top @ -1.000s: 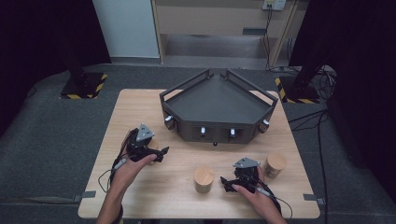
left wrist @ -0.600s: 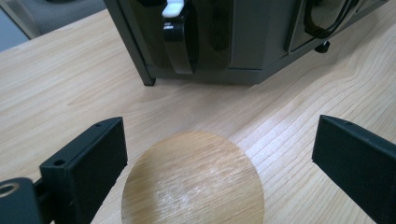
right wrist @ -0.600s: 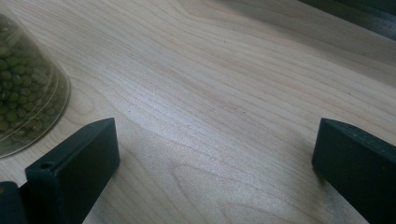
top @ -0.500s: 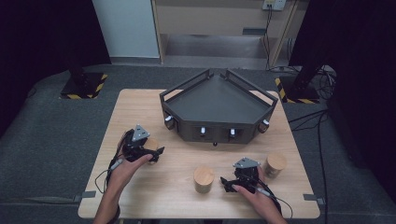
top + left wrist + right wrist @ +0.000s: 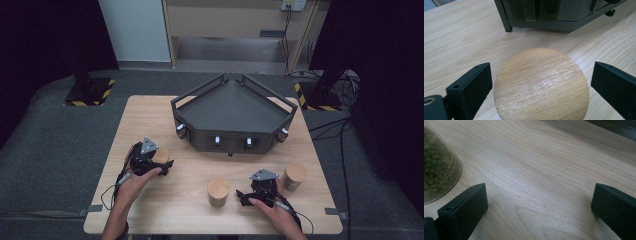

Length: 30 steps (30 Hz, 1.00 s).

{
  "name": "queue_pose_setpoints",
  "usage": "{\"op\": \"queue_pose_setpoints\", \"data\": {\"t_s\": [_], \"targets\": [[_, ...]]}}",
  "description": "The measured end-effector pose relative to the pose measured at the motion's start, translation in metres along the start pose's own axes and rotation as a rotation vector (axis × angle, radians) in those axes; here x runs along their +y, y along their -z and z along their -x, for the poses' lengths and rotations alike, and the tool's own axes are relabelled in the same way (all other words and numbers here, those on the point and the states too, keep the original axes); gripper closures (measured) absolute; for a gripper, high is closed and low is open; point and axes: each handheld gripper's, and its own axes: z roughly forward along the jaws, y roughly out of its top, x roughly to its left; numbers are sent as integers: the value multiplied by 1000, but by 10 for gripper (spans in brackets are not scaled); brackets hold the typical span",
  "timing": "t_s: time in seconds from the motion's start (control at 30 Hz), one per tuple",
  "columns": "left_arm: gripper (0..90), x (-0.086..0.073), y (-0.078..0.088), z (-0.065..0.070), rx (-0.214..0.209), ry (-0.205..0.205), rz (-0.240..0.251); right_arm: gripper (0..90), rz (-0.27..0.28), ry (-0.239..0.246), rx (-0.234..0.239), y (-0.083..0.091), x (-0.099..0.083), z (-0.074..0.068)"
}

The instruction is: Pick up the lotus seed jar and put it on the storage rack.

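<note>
Three jars with round wooden lids stand on the light wooden table [image 5: 150, 115]. In the left gripper view, the left jar's lid [image 5: 541, 87] lies between the jaws of my left gripper [image 5: 541, 67], which stand apart from it on both sides. From above, my left gripper [image 5: 161, 163] sits at this left jar [image 5: 161, 155]. My right gripper [image 5: 243, 196] is open just right of the middle jar [image 5: 218, 191]. Between the jaws of my right gripper [image 5: 540, 187] is bare table, and a clear jar of green beans [image 5: 439, 165] stands to their left. The right jar [image 5: 294, 176] stands beyond the right hand.
A dark angular metal tray [image 5: 232, 107] with raised rails and small knobs on its front stands at the back middle of the table; its base [image 5: 544, 22] is just past the left jar. Cables trail from both grippers toward the front edge.
My left gripper has shifted slightly left and toward the front, settling around the left jar. The right hand has barely moved.
</note>
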Motion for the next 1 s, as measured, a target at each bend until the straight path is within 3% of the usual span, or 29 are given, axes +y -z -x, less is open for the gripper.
{"op": "queue_pose_setpoints", "data": {"t_s": [0.47,0.53,0.63,0.73,1.0], "targets": [[78,-10,-9,-2,-3,25,-5,10,1,1,2,0,0,0],[93,-9,-12,-2,1,14,-20,9,1,0,2,0,0,0],[123,-16,-13,-2,4,32,2,10,1,0,2,0,0,0],[224,-20,-15,-1,-5,26,5,10,1,0,2,0,0,0],[241,-23,-13,1,2,24,21,10,1,1,2,0,0,0]]}}
